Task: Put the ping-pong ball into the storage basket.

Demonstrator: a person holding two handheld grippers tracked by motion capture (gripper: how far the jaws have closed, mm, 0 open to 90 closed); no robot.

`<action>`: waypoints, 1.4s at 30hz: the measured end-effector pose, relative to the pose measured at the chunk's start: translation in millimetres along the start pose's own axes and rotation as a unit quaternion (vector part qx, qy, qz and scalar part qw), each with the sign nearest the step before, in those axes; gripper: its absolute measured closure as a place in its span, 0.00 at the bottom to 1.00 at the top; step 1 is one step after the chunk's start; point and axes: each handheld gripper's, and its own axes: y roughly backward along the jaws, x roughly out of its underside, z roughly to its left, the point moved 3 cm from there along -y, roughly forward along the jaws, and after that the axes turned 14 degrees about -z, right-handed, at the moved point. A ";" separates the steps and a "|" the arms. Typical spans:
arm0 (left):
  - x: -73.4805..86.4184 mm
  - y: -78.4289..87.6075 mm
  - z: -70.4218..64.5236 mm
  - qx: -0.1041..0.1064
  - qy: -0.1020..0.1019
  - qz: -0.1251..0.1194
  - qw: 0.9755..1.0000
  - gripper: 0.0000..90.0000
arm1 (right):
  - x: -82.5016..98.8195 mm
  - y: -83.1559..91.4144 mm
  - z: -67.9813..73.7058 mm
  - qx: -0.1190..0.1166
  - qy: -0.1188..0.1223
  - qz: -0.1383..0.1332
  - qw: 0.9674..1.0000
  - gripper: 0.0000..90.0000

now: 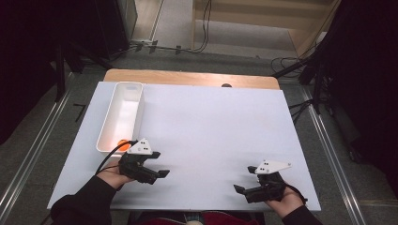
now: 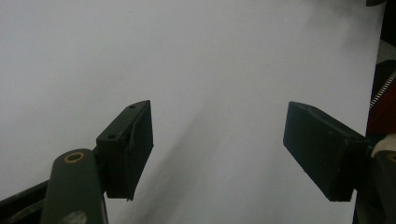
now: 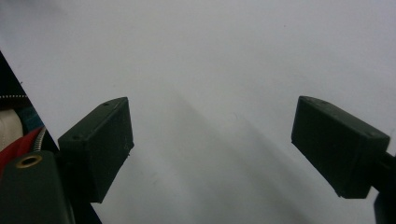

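Since the orange ball (image 1: 123, 143) lies inside the white bin (image 1: 112, 127), tucked at the bin's near end, the bin is the landmark to steer by. Your left gripper (image 1: 162, 168) hovers just in front of that near end, its grey plate partly covering the ball in the high view, and its jaws stand apart with nothing between them; the left gripper view shows bare white board (image 2: 210, 56) through the gap. That placement suggests a hand just beside the bin with its job there done or about to start, though which you cannot tell. Your right gripper (image 1: 243, 180) sits well apart from the bin, far across the board toward its near right corner, jaws wide and empty too, likely parked out of the way. Beyond the bin's far end the wooden table edge (image 1: 187, 77) shows, then grey floor (image 1: 225, 56) with trailing cables.
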 end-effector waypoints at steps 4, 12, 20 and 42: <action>4.1 2.7 0.2 0.003 -0.004 -0.001 1.000 0.27 | 0.0 0.1 0.0 0.000 0.000 0.000 1.000 0.13; 14.1 7.5 0.0 0.006 -0.013 0.015 1.000 0.27 | 0.4 -0.1 0.7 -0.001 -0.002 0.002 1.000 0.13; 20.2 10.4 3.4 0.002 -0.004 0.019 1.000 0.27 | 0.7 -0.3 0.7 -0.001 0.001 0.004 1.000 0.13; 28.3 17.2 5.8 -0.001 -0.001 0.022 1.000 0.27 | 1.1 -0.4 1.0 -0.002 0.004 0.006 1.000 0.13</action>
